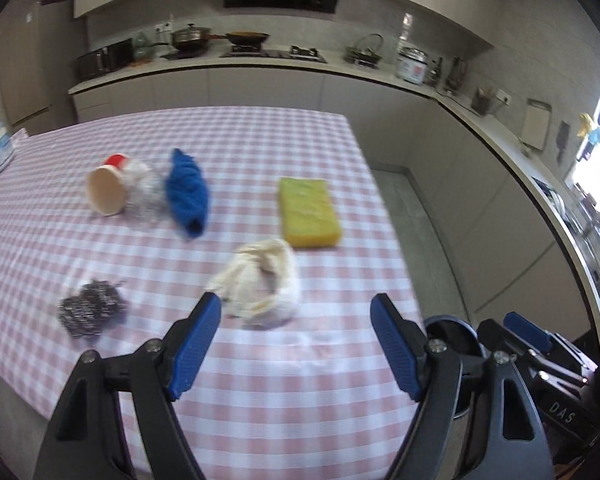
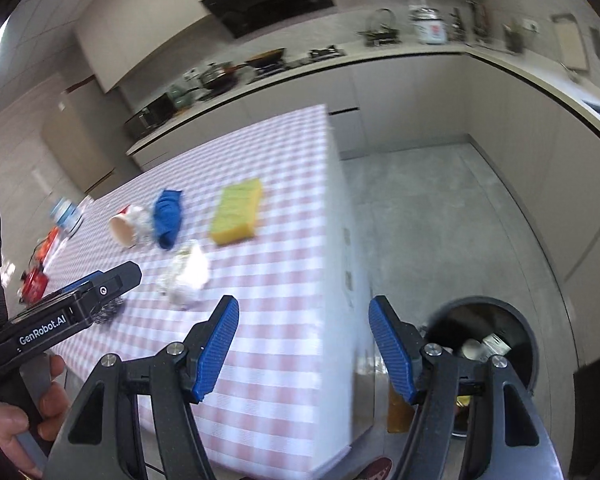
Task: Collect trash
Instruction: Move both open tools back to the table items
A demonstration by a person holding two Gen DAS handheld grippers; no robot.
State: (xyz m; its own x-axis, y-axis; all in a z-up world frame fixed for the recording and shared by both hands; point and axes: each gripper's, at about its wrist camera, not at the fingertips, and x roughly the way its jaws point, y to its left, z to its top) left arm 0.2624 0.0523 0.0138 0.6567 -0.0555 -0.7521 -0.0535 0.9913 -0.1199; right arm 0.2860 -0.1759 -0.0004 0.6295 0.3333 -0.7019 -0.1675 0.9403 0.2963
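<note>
Already some scraps sit in the round dark bin (image 2: 485,344); both claws, left (image 1: 296,344) and right (image 2: 303,346), released and empty; crumpled white tissue (image 1: 262,288), tipped paper cup (image 1: 107,188) remain on the checked counter (image 1: 284,420).

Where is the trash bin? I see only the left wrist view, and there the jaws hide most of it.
Observer: The dark round plastic bin stands on the floor, beside the corner of the pink-and-white checked table.
Operator: Is it empty?
Observer: No, pale pieces of trash lie inside it.
Operator: Does the right gripper carry anything?
Observer: No, the right gripper has open jaws with nothing between them.
</note>
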